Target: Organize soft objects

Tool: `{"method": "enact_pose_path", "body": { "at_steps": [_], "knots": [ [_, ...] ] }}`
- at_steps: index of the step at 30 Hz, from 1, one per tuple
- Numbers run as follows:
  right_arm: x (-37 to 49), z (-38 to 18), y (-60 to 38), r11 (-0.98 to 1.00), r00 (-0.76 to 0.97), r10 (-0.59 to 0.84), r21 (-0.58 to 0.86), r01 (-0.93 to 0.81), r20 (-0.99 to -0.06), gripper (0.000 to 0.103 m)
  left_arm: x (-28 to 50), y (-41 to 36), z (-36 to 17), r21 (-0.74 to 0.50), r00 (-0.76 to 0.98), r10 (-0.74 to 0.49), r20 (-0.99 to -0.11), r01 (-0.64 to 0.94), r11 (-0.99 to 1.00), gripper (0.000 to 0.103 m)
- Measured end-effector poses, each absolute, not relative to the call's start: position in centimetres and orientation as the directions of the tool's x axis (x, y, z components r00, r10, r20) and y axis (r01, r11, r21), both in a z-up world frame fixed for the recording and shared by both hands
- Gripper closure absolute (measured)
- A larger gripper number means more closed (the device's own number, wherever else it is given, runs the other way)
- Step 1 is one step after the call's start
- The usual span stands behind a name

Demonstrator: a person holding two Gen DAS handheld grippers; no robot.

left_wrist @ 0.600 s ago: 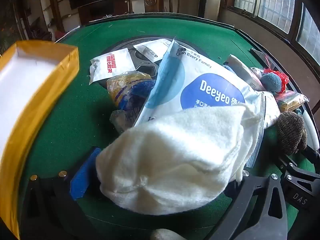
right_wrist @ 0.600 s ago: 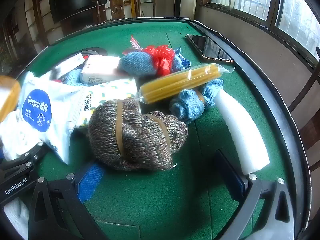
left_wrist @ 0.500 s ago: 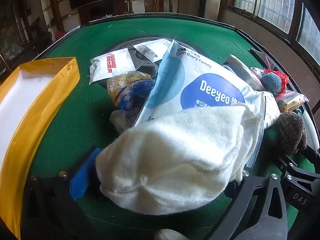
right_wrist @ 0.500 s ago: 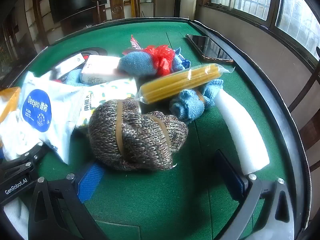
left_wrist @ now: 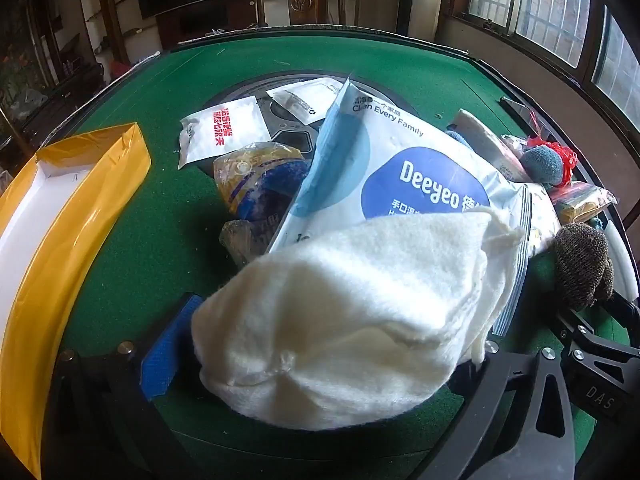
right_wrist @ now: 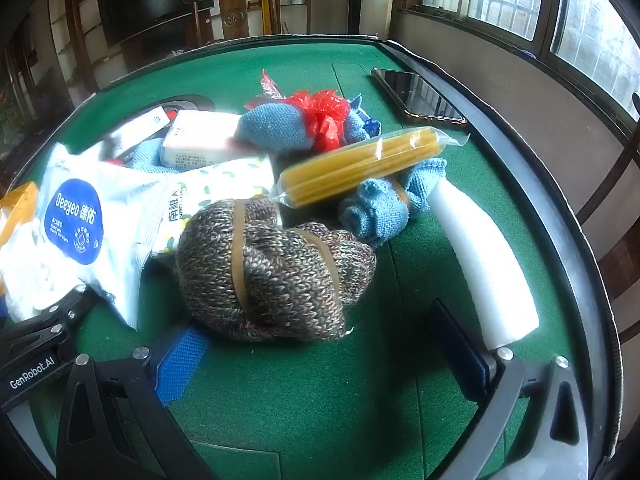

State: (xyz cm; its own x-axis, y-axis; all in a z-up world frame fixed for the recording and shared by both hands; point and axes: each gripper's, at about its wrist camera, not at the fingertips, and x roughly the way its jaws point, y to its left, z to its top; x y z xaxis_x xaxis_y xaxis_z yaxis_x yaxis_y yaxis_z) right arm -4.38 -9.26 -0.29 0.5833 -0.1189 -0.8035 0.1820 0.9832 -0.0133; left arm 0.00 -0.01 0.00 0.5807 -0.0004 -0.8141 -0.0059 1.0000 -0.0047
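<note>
My left gripper [left_wrist: 320, 356] is shut on a fluffy white cloth [left_wrist: 352, 312] that bulges between its fingers, just above the green table. Behind the cloth lies a blue and white Deeyeo wipes pack [left_wrist: 400, 176]. A yellow box [left_wrist: 60, 240] with a white inside stands at the left. My right gripper [right_wrist: 320, 356] is open and empty, just in front of a brown knitted bundle [right_wrist: 276, 268] bound with rubber bands. Blue knitted pieces [right_wrist: 376, 212] and a blue bundle with red plastic [right_wrist: 296, 124] lie beyond it.
A yellow noodle pack [right_wrist: 360, 164], a white foam piece [right_wrist: 484, 264], a tissue pack [right_wrist: 204, 140] and a phone [right_wrist: 416, 96] lie at the right. Sachets [left_wrist: 224, 128] and a bagged sponge [left_wrist: 260, 176] lie mid-table. The table rim [right_wrist: 560, 208] curves along the right.
The yellow box has moved left and farther from the left gripper, and sits lower in view. Both grippers and the other objects have stayed put.
</note>
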Motion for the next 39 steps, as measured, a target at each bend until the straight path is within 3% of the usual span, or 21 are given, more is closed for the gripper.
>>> {"method": "enact_pose_path", "body": {
  "at_steps": [29,39],
  "knots": [
    [-4.38,-0.28,-9.26,0.983,0.583,-0.119,-0.013,0.183,-0.804,0.001,0.0,-0.01,0.0,-0.005,0.58,-0.001,-0.814,-0.005,1.0,0.0],
    [-4.64,-0.13,-9.4,0.989,0.552,-0.084,-0.002,0.147,-0.829,0.001,-0.56,0.2,0.16,-0.007,0.536,-0.06,-0.842,0.101,0.995,0.0]
  ]
}}
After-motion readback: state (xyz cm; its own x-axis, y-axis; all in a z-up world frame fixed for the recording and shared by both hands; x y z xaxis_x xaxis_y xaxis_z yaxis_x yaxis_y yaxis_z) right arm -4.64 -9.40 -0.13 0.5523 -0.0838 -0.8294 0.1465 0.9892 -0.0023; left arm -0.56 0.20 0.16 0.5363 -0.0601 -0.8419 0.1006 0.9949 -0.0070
